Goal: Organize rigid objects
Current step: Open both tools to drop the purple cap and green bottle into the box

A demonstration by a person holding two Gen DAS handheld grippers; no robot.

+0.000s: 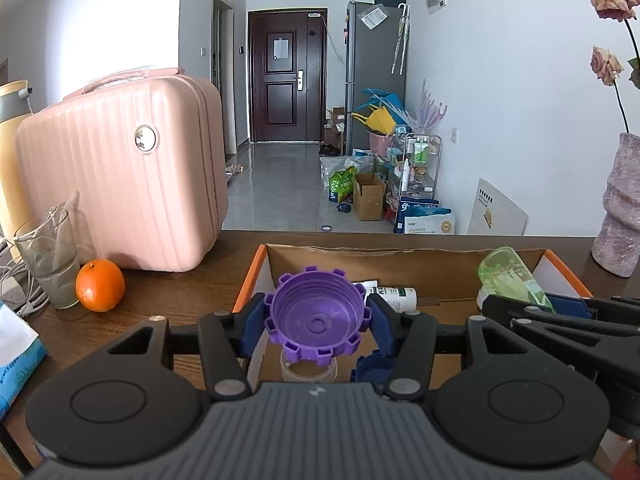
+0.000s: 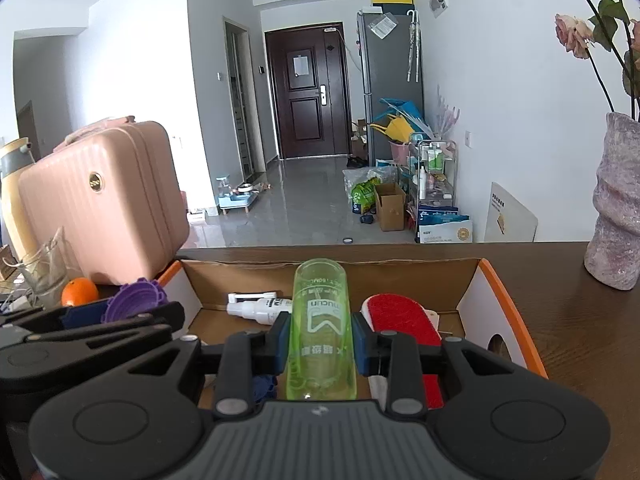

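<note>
My left gripper (image 1: 318, 320) is shut on a purple toothed cap (image 1: 318, 316), held open side forward above the left end of a cardboard box (image 1: 400, 266) with orange edges. My right gripper (image 2: 322, 340) is shut on a clear green bottle (image 2: 320, 328), held above the middle of the same box (image 2: 468, 300). Inside the box lie a white spray bottle (image 2: 256, 308), a red brush (image 2: 404, 320), a blue part (image 1: 370, 368) and a clear jar (image 1: 308, 372). The green bottle (image 1: 508, 276) and right gripper also show at the right of the left wrist view.
A pink suitcase (image 1: 120, 176) stands on the brown table (image 1: 160, 300) left of the box, with an orange (image 1: 100, 285) and a glass (image 1: 50, 264) in front of it. A pink vase (image 2: 616, 208) with flowers stands at the right. A tissue pack (image 1: 16, 364) lies at the far left.
</note>
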